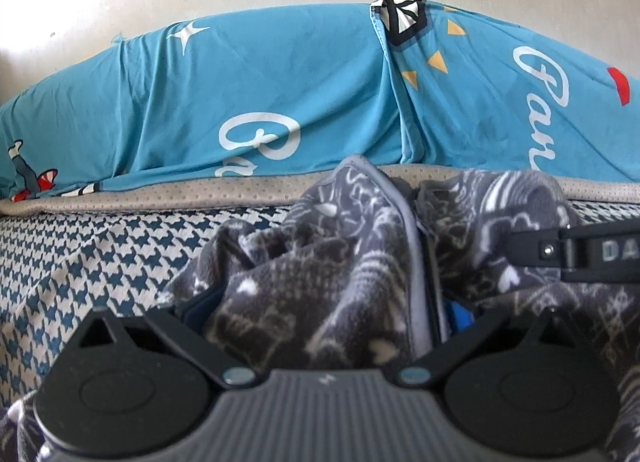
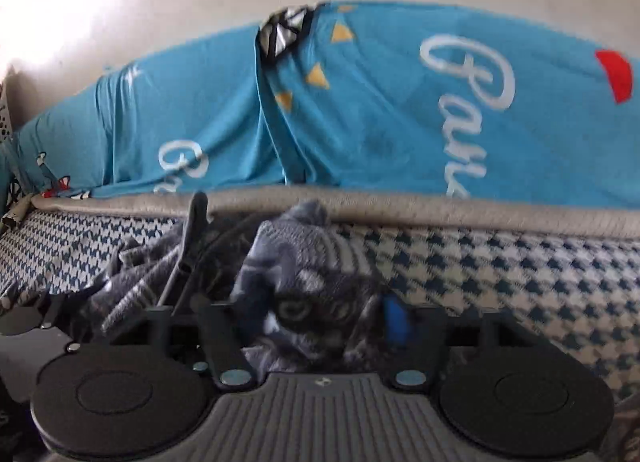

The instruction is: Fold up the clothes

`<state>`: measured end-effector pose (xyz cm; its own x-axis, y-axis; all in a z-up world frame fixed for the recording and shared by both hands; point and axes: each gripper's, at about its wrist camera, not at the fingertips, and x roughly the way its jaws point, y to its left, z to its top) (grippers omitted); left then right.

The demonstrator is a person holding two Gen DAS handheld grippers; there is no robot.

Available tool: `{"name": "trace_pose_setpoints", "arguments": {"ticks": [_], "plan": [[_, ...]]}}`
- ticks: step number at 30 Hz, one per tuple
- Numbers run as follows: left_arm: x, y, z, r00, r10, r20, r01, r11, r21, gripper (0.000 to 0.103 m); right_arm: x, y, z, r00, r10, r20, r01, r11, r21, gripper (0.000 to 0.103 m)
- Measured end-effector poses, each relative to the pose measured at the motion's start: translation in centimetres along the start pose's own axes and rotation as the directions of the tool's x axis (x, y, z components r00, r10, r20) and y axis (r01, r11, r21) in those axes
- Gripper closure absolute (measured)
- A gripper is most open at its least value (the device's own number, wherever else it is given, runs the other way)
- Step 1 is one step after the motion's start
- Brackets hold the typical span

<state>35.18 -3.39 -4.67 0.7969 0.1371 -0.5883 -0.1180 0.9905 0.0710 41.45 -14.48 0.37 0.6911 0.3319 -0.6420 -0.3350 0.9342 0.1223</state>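
Left gripper (image 1: 320,302) is clamped on the grey patterned garment (image 1: 332,262), bunched low in the frame on the houndstooth bed (image 1: 100,254). Right gripper (image 2: 316,314) has fabric between half-parted jaws; whether it grips I cannot tell.

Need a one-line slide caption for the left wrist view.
Left hand-held gripper holds bunched grey patterned fleece over a houndstooth bed, blue printed bedding behind.

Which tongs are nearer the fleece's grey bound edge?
Left. The grey edge runs between the left tongs' fingers; the right tongs sit off to its side, over the fleece.
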Motion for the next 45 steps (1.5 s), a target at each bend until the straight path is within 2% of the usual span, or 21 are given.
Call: {"name": "trace_pose_setpoints", "arguments": {"ticks": [2,5,8,11,12,13,15,16,18,19,20,21,28,31,34,37,40,41,43,45], "plan": [[0.2,-0.3,0.3,1.0,0.009,-0.005,-0.009,1.0,0.015,0.0,0.2,-0.1,-0.2,1.0,-0.011,0.017,0.011,1.0,0.002,0.076],[0.9,-1.3,1.4,1.0,0.013,-0.014,-0.013,0.999,0.035,0.0,0.0,-0.2,-0.1,0.998,-0.042,0.051,0.042,0.999,0.011,0.086],[1.5,-3.1,2.8,0.999,0.003,0.033,-0.005,0.998,0.07,0.0,-1.5,-0.6,0.6,0.986,-0.106,0.129,0.102,0.994,0.042,0.089],[1.7,-5.3,3.6,0.993,-0.012,0.118,-0.003,0.993,0.121,0.0,-3.2,-1.6,1.4,0.957,-0.171,0.233,0.15,0.983,0.104,0.089],[2.6,-6.0,3.4,0.995,0.005,0.096,-0.018,0.99,0.142,0.0,-3.0,-2.2,1.3,0.956,-0.18,0.232,0.153,0.98,0.13,0.088],[3.9,-6.7,3.0,0.998,0.026,0.049,-0.033,0.986,0.164,0.0,-2.3,-2.9,1.1,0.965,-0.183,0.188,0.152,0.974,0.165,0.088],[4.5,-6.8,2.8,0.999,0.024,0.04,-0.03,0.989,0.146,0.0,-0.7,-4.5,0.6,0.979,-0.194,0.063,0.173,0.952,0.254,0.085],[4.5,-6.6,2.9,0.999,0.016,0.035,-0.021,0.99,0.138,0.0,-0.4,-5.2,0.3,0.982,-0.189,0.03,0.171,0.939,0.298,0.078],[4.4,-6.2,2.9,1.0,-0.004,0.026,0.0,0.991,0.135,0.0,-1.2,-6.2,0.4,0.986,-0.161,0.048,0.133,0.924,0.359,0.07],[4.3,-5.9,2.9,1.0,-0.011,0.014,0.009,0.991,0.135,0.0,-1.8,-6.6,0.6,0.986,-0.156,0.064,0.121,0.917,0.38,0.062],[3.9,-5.6,3.0,1.0,-0.017,-0.003,0.018,0.991,0.129,0.0,-2.4,-6.8,0.8,0.983,-0.163,0.081,0.119,0.913,0.389,0.055],[3.4,-5.3,3.0,0.999,-0.026,-0.023,0.028,0.993,0.119,0.0,-3.0,-6.9,0.9,0.981,-0.17,0.096,0.121,0.914,0.388,0.052],[-2.6,-1.8,1.4,0.985,-0.128,-0.112,0.136,0.988,0.067,0.0,-5.3,-7.2,1.1,0.974,-0.195,0.111,0.146,0.925,0.351,0.049],[-6.0,0.0,0.3,0.982,-0.148,-0.121,0.157,0.985,0.069,0.0,-6.4,-8.0,0.5,0.968,-0.23,0.097,0.184,0.92,0.345,0.047],[-9.4,1.6,-0.7,0.984,-0.135,-0.114,0.147,0.983,0.109,0.0,-8.2,-9.3,-0.7,0.958,-0.272,0.095,0.227,0.916,0.33,0.044],[-12.4,3.4,-1.5,0.992,-0.094,-0.089,0.105,0.988,0.118,0.0,-10.4,-11.3,-2.2,0.951,-0.303,0.07,0.262,0.903,0.341,0.044],[-13.7,5.2,-2.2,0.992,-0.092,-0.082,0.097,0.994,0.056,0.0,-13.2,-13.5,-3.5,0.933,-0.357,0.043,0.319,0.876,0.362,0.042],[-13.8,5.6,-2.2,0.992,-0.101,-0.082,0.103,0.994,0.03,0.0,-14.0,-14.2,-4.0,0.925,-0.378,0.032,0.339,0.863,0.374,0.037],[-13.7,6.2,-2.4,0.989,-0.119,-0.091,0.119,0.993,-0.013,0.0,-15.4,-15.9,-5.0,0.909,-0.416,-0.003,0.379,0.825,0.418,0.032],[-13.1,6.2,-2.4,0.984,-0.139,-0.113,0.135,0.99,-0.039,0.0,-16.5,-17.6,-6.1,0.899,-0.435,-0.045,0.403,0.785,0.471,0.032]]}}
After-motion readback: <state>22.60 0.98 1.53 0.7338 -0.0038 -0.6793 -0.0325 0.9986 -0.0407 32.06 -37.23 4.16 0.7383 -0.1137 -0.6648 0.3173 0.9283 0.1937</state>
